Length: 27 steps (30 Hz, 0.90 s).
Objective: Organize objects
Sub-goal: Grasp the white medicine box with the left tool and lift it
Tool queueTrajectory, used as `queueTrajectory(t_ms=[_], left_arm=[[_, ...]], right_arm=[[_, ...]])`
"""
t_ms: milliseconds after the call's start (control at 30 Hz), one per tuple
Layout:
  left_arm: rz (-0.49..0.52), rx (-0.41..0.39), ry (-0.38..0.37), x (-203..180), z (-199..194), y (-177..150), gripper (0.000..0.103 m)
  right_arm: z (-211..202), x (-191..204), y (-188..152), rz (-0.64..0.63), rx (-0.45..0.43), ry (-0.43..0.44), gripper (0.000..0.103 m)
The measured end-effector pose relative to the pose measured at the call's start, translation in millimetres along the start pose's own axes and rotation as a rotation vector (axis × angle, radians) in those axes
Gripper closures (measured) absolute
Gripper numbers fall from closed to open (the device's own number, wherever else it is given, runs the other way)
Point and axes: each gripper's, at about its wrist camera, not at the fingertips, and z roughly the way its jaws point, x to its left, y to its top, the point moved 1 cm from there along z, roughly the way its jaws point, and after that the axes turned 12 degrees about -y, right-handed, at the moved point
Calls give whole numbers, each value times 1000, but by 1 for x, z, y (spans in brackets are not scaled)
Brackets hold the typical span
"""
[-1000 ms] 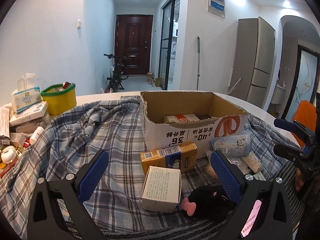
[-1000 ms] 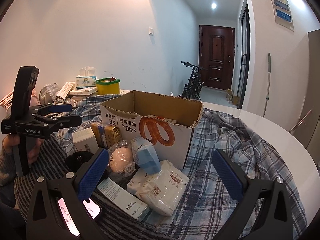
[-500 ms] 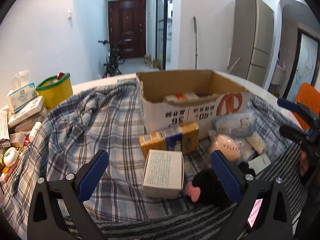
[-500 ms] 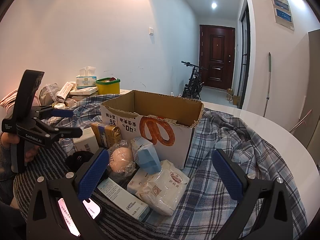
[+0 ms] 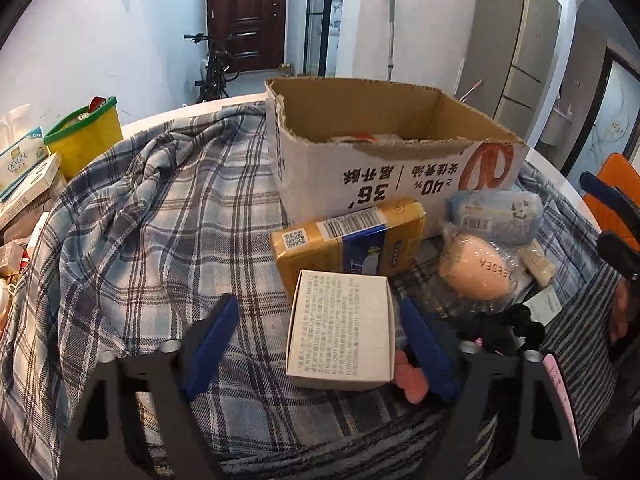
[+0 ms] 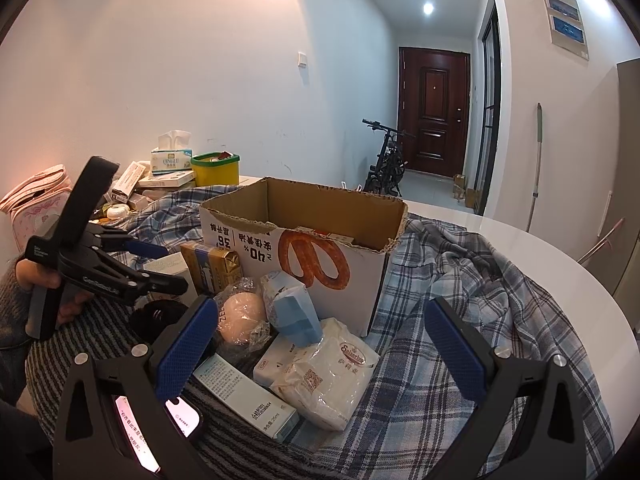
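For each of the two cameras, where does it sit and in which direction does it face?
Left wrist: on the left gripper, low over the plaid cloth, facing the white box and cardboard box; own open blue fingers show, right gripper at the right edge.
Right wrist: on the right gripper, facing the cardboard box and hallway door; own open fingers show, left gripper and hand at left.
Shared: cardboard box, gold carton, door.
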Motion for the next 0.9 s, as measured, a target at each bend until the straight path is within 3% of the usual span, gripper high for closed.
queueTrajectory(t_ms=[100, 267, 367, 700, 900], left_arm=[[-17, 22, -14, 3, 5, -1, 44], [-3, 29, 6, 0, 7, -2, 45], [1, 29, 5, -1, 8, -2, 57], [35, -37, 22, -10, -2, -4, 57], [112, -177, 60, -25, -29, -8, 57]], right_arm=[[0, 0, 0, 1, 3, 1, 0], [0, 1, 0, 0, 2, 0, 0], [0, 1, 0, -1, 5, -1, 0], [2, 0, -1, 0, 12, -3, 0], [5, 0, -2, -3, 21, 0, 0]])
